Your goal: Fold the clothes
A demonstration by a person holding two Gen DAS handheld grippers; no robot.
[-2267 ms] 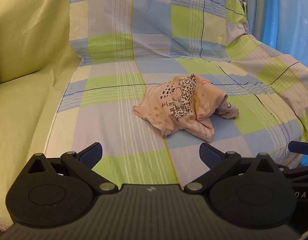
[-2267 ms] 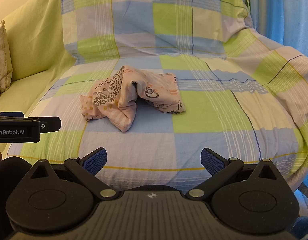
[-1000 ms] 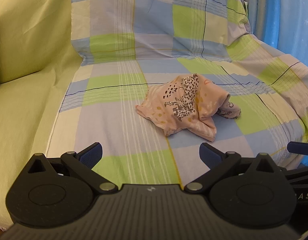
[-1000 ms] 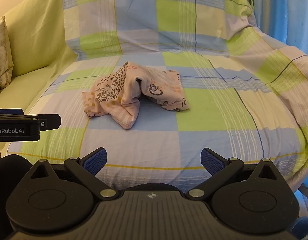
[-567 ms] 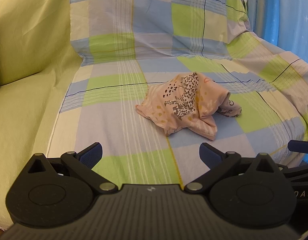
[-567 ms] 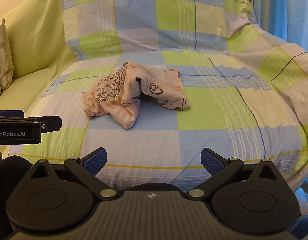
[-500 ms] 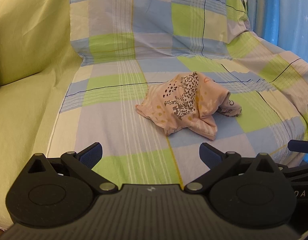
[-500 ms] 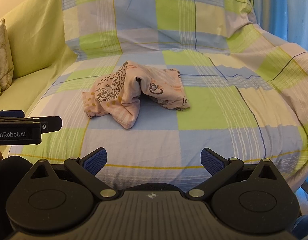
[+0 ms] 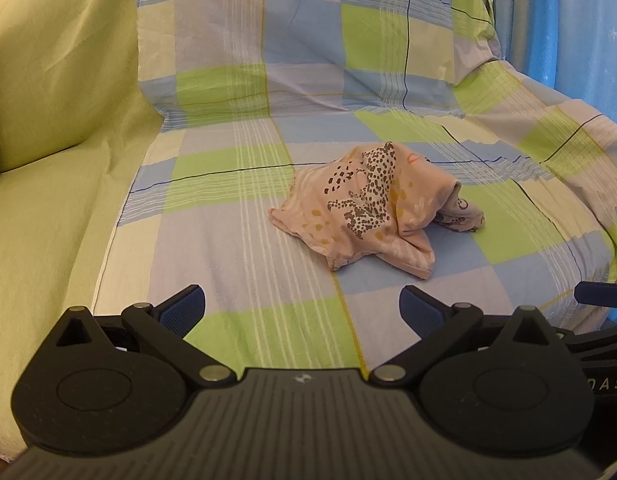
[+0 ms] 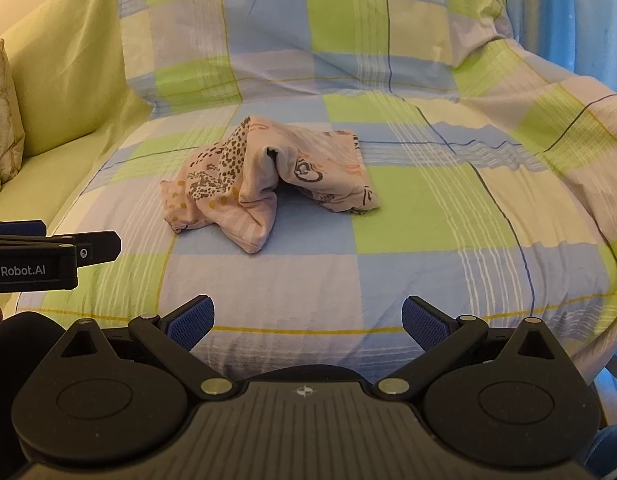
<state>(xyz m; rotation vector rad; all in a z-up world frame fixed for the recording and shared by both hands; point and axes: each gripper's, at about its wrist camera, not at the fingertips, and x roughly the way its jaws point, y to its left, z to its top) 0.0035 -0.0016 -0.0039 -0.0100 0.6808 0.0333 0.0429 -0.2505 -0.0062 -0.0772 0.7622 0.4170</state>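
Observation:
A crumpled pink garment [image 9: 372, 208] with a spotted leopard print lies bunched in the middle of the sofa seat, on a checked blue, green and cream sheet [image 9: 236, 248]. In the right wrist view the same garment [image 10: 264, 176] sits ahead and left of centre. My left gripper [image 9: 302, 310] is open, hanging well short of the garment with nothing between its blue pads. My right gripper [image 10: 307, 322] is open too, near the seat's front edge, empty. The left gripper's body [image 10: 48, 256] shows at the left edge of the right wrist view.
The sofa back [image 10: 308, 24] rises behind the garment under the same sheet. A plain green cover [image 9: 48, 184] lies over the seat to the left, with a patterned cushion [image 10: 2, 128] at the far left. Blue curtain [image 9: 580, 32] hangs at the right.
Both views have crept slightly closer to the garment over the last second. The garment has not moved and both grippers have stayed open.

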